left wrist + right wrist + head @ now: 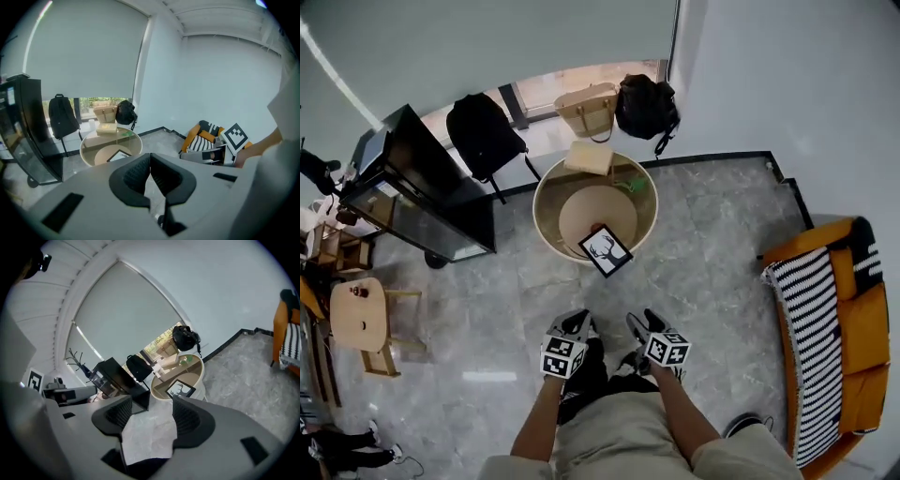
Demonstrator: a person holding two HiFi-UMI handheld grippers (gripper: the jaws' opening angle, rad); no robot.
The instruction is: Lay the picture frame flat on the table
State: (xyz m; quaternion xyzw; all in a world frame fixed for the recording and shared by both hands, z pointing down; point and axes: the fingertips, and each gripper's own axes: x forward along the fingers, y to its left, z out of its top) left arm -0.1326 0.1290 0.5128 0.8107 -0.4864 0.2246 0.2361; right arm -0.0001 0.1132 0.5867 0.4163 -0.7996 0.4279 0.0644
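Observation:
The picture frame [606,250], black-edged with a deer silhouette, stands propped at the near edge of the round glass-topped table [547,221]. It also shows in the left gripper view as the frame [119,154] and in the right gripper view as the frame [180,389]. Both grippers hang close to the person's body, well short of the table. My left gripper [577,322] [150,157] is shut, its pads meeting at the tips with nothing between them. My right gripper [642,323] [151,411] is open and empty.
A tan box [589,157] and a green item [633,185] lie on the table's far side. Beyond it sit a black backpack [483,131], a tan handbag [588,108] and a black bag [645,105]. A dark screen stand [422,183] is left, an orange sofa [825,328] right.

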